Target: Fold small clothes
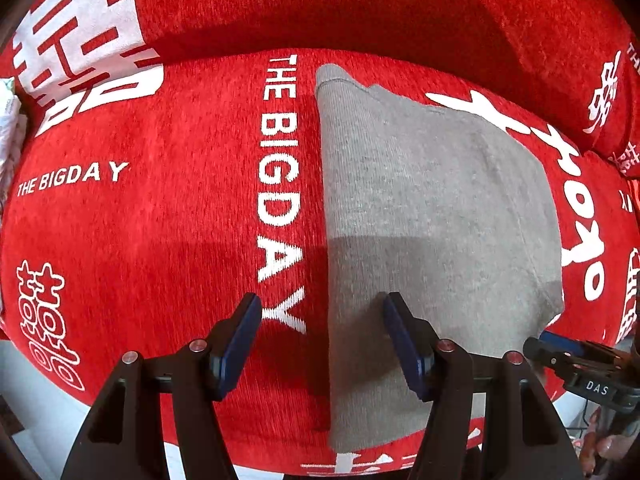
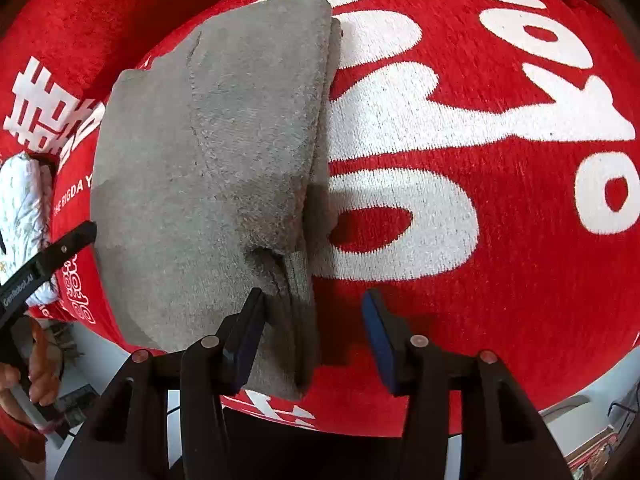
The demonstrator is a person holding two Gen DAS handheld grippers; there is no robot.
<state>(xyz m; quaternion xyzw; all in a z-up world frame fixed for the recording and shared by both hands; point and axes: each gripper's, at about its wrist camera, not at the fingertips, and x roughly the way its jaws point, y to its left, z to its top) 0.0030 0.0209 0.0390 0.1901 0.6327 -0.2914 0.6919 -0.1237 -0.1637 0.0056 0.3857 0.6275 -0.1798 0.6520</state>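
A folded grey knit garment (image 1: 432, 208) lies flat on a red seat cover with white lettering (image 1: 160, 208). My left gripper (image 1: 324, 340) hangs open above the garment's straight left edge, one finger over the red cover and the other over the grey cloth. In the right wrist view the same garment (image 2: 208, 152) shows its layered right edge. My right gripper (image 2: 314, 336) is open around the near corner of that edge, with the left pad (image 2: 248, 336) beside the folds and the right pad over the red cover (image 2: 520, 280). The right gripper (image 1: 560, 352) also shows at the garment's right corner.
The red backrest (image 1: 360, 8) rises behind the seat. A white patterned cloth (image 2: 20, 208) lies at the seat's left end. The left gripper's tip (image 2: 60, 248) and a person's hand (image 2: 40, 372) show at the left. Pale floor (image 2: 580, 392) lies below the seat's front edge.
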